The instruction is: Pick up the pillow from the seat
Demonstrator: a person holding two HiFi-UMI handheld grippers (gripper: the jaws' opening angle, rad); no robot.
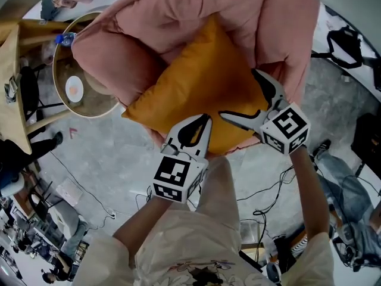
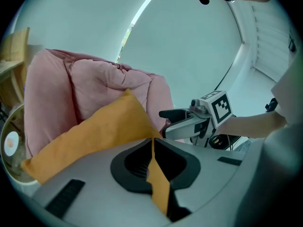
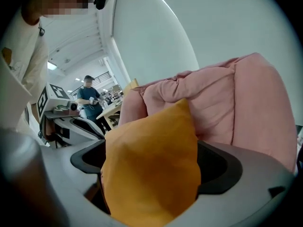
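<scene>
An orange pillow [image 1: 190,82] leans on the seat of a pink armchair [image 1: 238,11]. My left gripper [image 1: 205,119] is at the pillow's front edge, shut on a thin fold of its orange cloth. In the left gripper view that strip of pillow [image 2: 158,183] runs between the closed jaws of the left gripper [image 2: 152,143]. My right gripper [image 1: 238,93] stands wide open around the pillow's right corner. In the right gripper view the pillow [image 3: 151,126] fills the gap of the right gripper [image 3: 151,162], and the jaws stand spread on either side of it.
A round glass-topped table [image 1: 59,97] with a small plate stands left of the armchair. A wooden table [image 1: 12,70] is further left. Cables [image 1: 268,195] trail over the grey floor near my feet. A person [image 3: 87,96] stands far off.
</scene>
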